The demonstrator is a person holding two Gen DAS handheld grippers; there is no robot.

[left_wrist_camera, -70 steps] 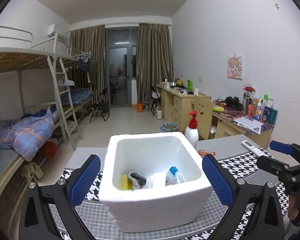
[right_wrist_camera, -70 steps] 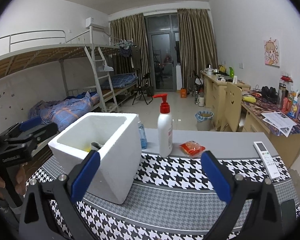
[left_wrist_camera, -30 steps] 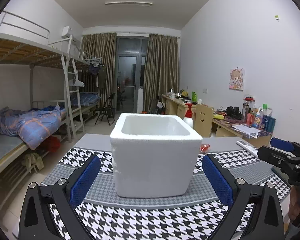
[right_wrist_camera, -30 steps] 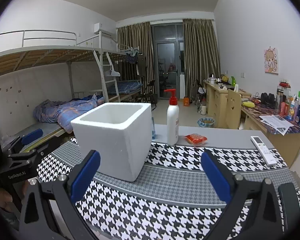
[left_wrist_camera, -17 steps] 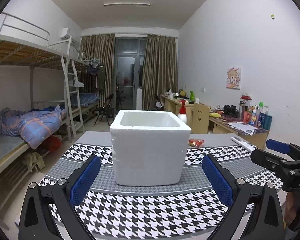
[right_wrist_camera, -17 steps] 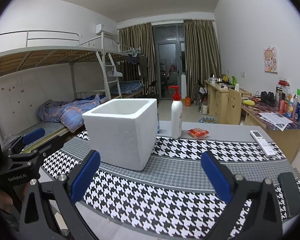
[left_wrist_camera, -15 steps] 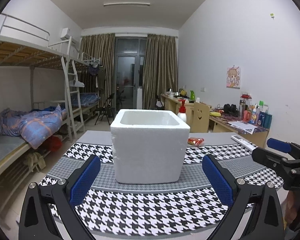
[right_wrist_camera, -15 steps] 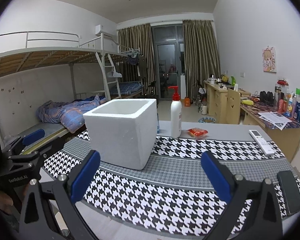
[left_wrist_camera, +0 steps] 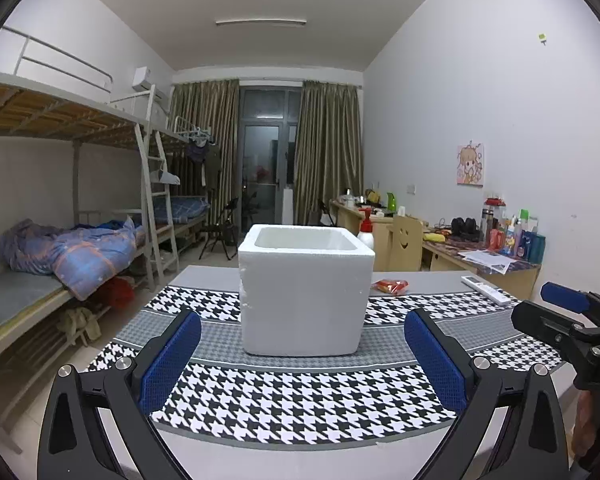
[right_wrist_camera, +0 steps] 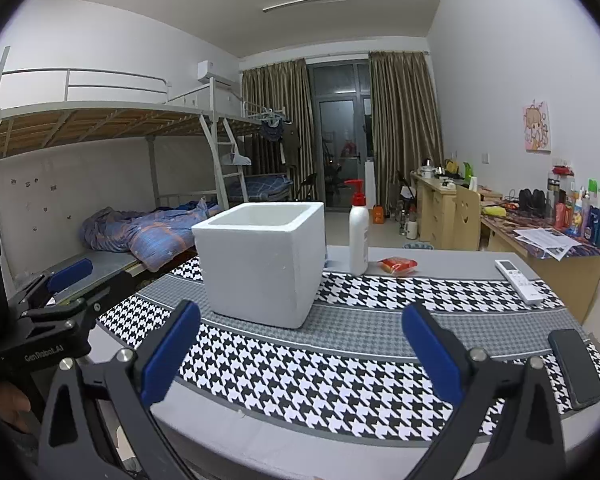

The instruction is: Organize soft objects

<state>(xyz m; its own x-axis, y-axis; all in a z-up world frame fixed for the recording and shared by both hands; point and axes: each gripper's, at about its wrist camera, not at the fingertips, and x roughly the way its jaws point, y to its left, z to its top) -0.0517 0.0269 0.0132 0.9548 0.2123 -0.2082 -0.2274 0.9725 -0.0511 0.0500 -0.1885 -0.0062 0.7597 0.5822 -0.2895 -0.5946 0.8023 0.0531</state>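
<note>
Styrofoam box (left_wrist_camera: 304, 300) interior hidden, perhaps filled.

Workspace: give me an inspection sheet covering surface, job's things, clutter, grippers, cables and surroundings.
Surface: grey table under a black-and-white houndstooth cloth.
Job's things: white square foam box upright on the cloth; contents hidden from both views.
Clutter: white pump bottle with red top, red snack packet, white remote control, black phone.
Grippers: left gripper and right gripper open, empty, short of the box.
Cables: nothing seen.
Surroundings: metal bunk bed, wooden desks, curtained door.
</note>
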